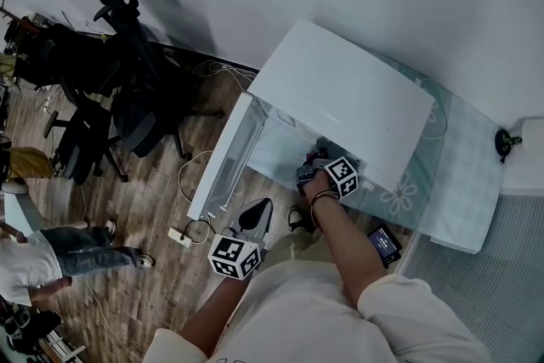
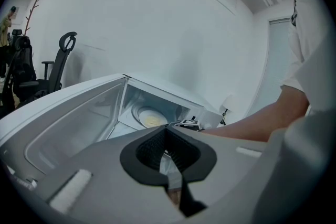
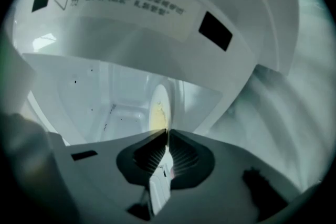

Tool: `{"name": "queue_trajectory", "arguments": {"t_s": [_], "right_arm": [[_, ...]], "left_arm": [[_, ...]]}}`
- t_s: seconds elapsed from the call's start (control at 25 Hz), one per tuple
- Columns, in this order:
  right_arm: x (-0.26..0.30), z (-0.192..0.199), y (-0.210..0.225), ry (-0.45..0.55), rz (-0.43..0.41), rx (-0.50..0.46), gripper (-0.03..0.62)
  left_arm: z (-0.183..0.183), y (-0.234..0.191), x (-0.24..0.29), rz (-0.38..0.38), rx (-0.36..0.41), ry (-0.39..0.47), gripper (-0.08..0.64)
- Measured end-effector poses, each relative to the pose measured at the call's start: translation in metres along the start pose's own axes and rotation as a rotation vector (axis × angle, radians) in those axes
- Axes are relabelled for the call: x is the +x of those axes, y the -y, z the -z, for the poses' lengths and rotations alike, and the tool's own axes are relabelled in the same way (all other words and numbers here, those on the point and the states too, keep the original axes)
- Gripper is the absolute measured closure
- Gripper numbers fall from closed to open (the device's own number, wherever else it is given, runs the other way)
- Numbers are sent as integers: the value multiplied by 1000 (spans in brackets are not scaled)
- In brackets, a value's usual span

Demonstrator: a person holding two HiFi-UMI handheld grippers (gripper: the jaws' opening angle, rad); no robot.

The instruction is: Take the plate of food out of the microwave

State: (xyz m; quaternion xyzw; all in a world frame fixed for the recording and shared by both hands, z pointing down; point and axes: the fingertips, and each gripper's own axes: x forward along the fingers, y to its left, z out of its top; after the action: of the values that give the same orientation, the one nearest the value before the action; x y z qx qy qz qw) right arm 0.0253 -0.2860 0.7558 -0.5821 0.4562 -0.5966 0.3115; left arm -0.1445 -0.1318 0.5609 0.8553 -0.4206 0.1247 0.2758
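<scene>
— Plate (image 2: pixel 149 117) first: where do we see it?
— Inside the white microwave (image 1: pixel 340 89), lying flat in the cavity with yellow food (image 2: pixel 153 121) on it. The door (image 1: pixel 223 166) stands wide open at the left side in the head view.
— And our right claw (image 3: pixel 167 134)?
— It sits inside the cavity. Its dark pads are clamped on the plate's near rim, which shows thin between the tips.
— Our left claw (image 2: pixel 166 129)?
— We hold it outside, low and near the open door, not touching the microwave. Its jaws stand together with nothing between them.
— What carries the microwave?
— The bench (image 1: pixel 463 183), covered by a pale cloth (image 1: pixel 442 140) with a flower print. An office chair (image 1: pixel 127 98) stands on the wooden floor (image 1: pixel 161 285) to the left, well apart from us.
</scene>
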Motion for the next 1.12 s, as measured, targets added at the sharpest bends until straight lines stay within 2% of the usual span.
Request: {"name": "queue_trajectory", "arguments": {"t_s": [0.44,1.12], "right_arm": [[-6,3,-16,-33,-73,4,574],[-48,15,-36,-52,-133,10,574]], "left_arm": [[1,8,3,18,5,6,557],[8,23,-6,46,21,16,558]]}}
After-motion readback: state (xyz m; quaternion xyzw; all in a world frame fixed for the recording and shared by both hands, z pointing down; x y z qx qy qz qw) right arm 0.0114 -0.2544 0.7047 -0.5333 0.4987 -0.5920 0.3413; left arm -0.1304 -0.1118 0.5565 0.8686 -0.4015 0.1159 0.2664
